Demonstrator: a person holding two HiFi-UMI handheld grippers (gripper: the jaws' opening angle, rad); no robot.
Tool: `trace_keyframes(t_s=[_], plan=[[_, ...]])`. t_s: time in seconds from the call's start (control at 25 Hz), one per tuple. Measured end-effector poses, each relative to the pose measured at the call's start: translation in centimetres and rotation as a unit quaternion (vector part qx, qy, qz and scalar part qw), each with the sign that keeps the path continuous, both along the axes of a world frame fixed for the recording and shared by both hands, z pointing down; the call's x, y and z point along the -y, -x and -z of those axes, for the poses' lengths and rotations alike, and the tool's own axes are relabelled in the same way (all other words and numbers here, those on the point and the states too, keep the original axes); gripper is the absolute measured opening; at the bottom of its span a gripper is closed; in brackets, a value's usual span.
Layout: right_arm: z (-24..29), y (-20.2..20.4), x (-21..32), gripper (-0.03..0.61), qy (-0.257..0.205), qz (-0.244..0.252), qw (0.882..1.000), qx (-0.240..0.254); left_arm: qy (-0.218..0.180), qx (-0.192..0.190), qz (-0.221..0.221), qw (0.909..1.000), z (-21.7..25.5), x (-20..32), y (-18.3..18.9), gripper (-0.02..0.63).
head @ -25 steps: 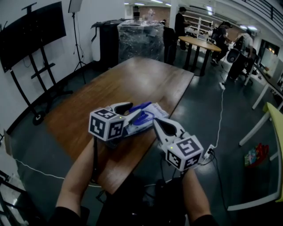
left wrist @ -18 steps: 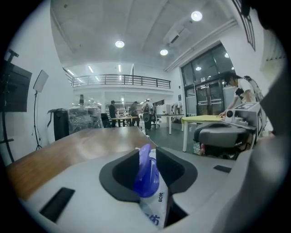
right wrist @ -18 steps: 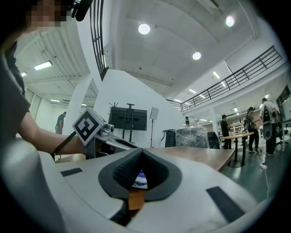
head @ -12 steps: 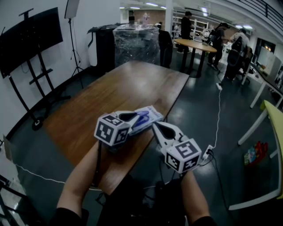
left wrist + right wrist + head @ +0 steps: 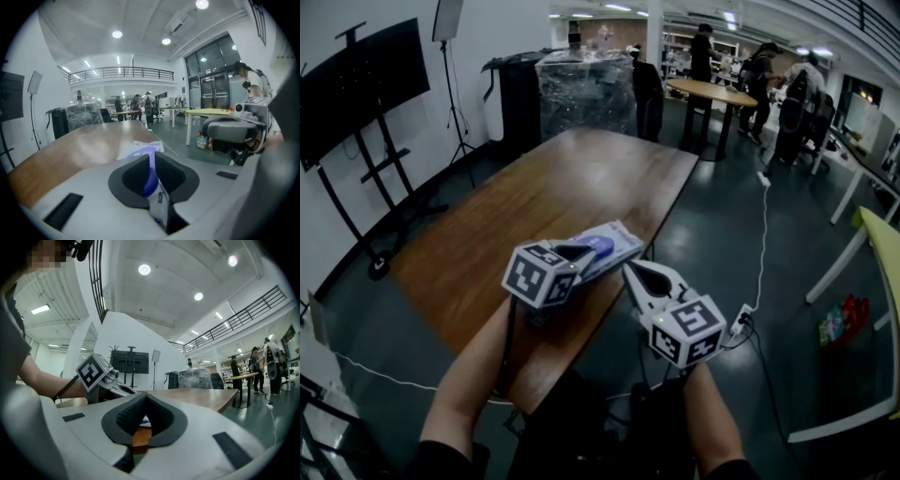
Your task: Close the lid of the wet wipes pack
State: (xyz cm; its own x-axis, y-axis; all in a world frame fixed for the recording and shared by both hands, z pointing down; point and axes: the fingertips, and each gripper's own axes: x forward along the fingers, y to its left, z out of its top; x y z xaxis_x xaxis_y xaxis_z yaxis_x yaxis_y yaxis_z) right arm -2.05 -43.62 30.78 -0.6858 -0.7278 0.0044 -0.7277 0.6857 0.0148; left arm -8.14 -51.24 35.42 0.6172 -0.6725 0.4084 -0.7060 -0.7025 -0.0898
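The wet wipes pack (image 5: 617,242), white with a blue lid (image 5: 599,247), lies near the front right edge of the brown table (image 5: 572,178). My left gripper (image 5: 581,251) reaches onto its near end, jaws still closing, with the blue lid (image 5: 151,180) and a white strip of the pack (image 5: 159,201) pinched between the pads. In the left gripper view the pack (image 5: 143,146) stretches away beyond the left gripper (image 5: 151,161). My right gripper (image 5: 630,268) hovers just right of the pack, beside the table edge, shut and empty. The right gripper view shows the right gripper (image 5: 146,397) pointing level across the tabletop.
A white cable (image 5: 766,234) trails over the dark floor to the right. A wrapped pallet (image 5: 586,89) and a TV stand (image 5: 366,141) stand beyond the table. People stand round a far table (image 5: 717,94). A light desk (image 5: 881,253) is at the right.
The left gripper's jaws went from wide open to closed on the blue lid, and the gripper sank onto the pack. The raised lid now lies lower. The right gripper stayed put.
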Motion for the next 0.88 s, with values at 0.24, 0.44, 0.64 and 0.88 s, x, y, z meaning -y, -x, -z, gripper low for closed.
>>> trace_keyframes(t_s=[0.24, 0.44, 0.64, 0.88], plan=[[-0.2, -0.4, 0.0, 0.009, 0.004, -0.002, 1.0, 0.002, 0.023, 0.001, 0.011, 0.9997, 0.0, 0.3, -0.3, 0.025], [-0.5, -0.8, -0.1, 0.009, 0.005, -0.005, 1.0, 0.001, 0.022, 0.044, 0.025, 0.9985, -1.4, 0.6, 0.1, 0.02], [-0.8, -0.5, 0.0, 0.009, 0.009, -0.004, 1.0, 0.001, 0.015, 0.069, 0.018, 0.9973, -1.7, 0.7, -0.3, 0.008], [-0.9, -0.5, 0.0, 0.009, 0.011, -0.004, 1.0, 0.004, 0.02, 0.086, 0.021, 0.9959, -2.3, 0.3, -0.8, 0.006]])
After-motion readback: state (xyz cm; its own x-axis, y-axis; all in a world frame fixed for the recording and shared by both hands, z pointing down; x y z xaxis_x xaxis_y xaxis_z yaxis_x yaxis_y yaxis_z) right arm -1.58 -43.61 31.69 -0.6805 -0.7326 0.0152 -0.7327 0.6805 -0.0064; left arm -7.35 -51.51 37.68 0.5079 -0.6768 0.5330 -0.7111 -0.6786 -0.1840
